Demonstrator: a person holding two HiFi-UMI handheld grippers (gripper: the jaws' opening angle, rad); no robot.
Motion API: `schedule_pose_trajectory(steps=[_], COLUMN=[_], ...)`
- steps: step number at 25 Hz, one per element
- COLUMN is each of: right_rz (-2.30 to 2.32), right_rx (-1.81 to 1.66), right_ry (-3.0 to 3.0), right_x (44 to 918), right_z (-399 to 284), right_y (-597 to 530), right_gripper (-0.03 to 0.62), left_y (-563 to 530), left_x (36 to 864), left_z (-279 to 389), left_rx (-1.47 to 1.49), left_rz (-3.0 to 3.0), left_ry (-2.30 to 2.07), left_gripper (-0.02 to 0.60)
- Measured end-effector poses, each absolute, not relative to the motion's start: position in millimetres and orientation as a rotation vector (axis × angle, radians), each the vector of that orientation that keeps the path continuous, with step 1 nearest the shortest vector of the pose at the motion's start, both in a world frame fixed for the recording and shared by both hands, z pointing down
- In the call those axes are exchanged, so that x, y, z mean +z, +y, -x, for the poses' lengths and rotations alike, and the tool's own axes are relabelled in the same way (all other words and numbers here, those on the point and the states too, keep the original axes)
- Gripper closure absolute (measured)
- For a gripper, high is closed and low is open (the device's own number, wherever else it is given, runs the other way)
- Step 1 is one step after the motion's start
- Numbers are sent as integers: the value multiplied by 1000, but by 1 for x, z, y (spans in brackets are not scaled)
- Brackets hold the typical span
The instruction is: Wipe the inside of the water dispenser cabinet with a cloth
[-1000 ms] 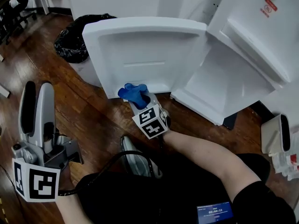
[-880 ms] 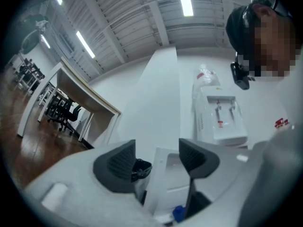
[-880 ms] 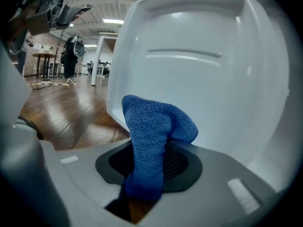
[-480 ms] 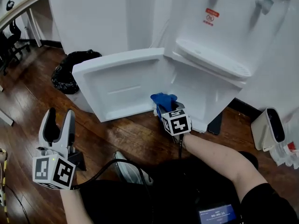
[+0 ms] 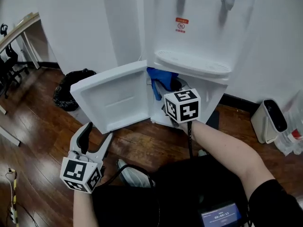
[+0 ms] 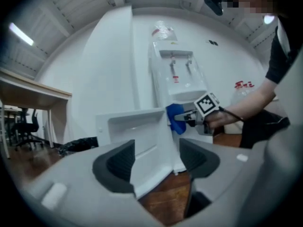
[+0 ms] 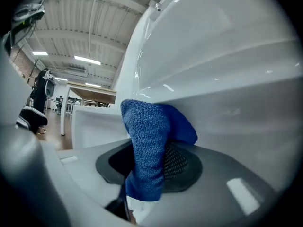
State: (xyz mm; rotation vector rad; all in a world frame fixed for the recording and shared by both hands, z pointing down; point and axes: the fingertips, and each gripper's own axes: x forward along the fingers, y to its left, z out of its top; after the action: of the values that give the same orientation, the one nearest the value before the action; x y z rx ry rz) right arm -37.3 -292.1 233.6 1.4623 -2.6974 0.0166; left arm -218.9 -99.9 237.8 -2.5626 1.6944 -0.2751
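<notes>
I'm seeing the door (image 5: 113,96) standing open left of the water dispenser (image 5: 199,32). The cloth (image 5: 158,79) is hanging at its cabinet opening.

Red warning sticker (image 5: 181,25) on water dispenser (image 5: 201,13), print illegible

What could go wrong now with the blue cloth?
1. The cloth droops loosely over the right gripper's jaws, so rubbing inside the dispenser might tug it free.
2. The open door stands right beside that arm, so a bump could swing it against the arm.
</notes>
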Motion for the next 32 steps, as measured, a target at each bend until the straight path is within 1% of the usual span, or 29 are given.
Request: schedule_pose_trajectory(steps=[3, 5, 7, 10, 12, 13, 16, 17, 19, 21, 22, 24, 25, 27, 32], right_rz=[-1260, -1028, -785, -533, -435, -385, -208, -138, 8, 128, 164, 176, 161, 133, 104], right_rx=[95, 144, 209, 267, 244, 216, 119, 89, 25, -13, -18, -11, 8, 74, 170], right_ry=[-2816, -2929, -3012, -3053, -3065, -3071, -3064, -3049, -3007, -2977, -2970, -2966, -2970, -2987, -3015], right_x=[236, 233, 230, 228, 229, 230, 244, 251, 264, 273, 276, 280, 281, 281, 276], right_z=[40, 43, 41, 31, 27, 26, 31, 34, 40, 46, 49, 52, 52, 50, 46], right_y=[-272, -247, -218, -181, -165, -158, -136, -127, -106, -88, -83, -81, -83, -89, -93], right_gripper=[450, 450, 450, 450, 448, 449, 448, 448, 448, 448, 448, 448, 448, 450, 448], left_y=[-89, -82, -87, -113, -132, -138, -139, -132, -111, -91, -86, -84, -86, -89, -90], left_x=[230, 225, 223, 226, 227, 227, 232, 234, 240, 250, 255, 258, 258, 255, 246], left_z=[168, 126, 91, 57, 43, 37, 22, 18, 9, 1, 1, 3, 5, 6, 5], left_rx=[-264, -342, -406, -408, -362, -323, -146, -92, -48, -81, -98, -109, -107, -99, -92], left_rz=[2808, 2936, 2988, 3046, 3148, 3210, 3368, 3402, 3441, 3438, 3423, 3384, 3362, 3324, 3231], left_ry=[1448, 1222, 1046, 907, 867, 844, 689, 605, 426, 303, 284, 309, 334, 389, 499], left_gripper=[287, 301, 299, 285, 284, 268, 181, 167, 167, 170, 196, 239, 247, 261, 270])
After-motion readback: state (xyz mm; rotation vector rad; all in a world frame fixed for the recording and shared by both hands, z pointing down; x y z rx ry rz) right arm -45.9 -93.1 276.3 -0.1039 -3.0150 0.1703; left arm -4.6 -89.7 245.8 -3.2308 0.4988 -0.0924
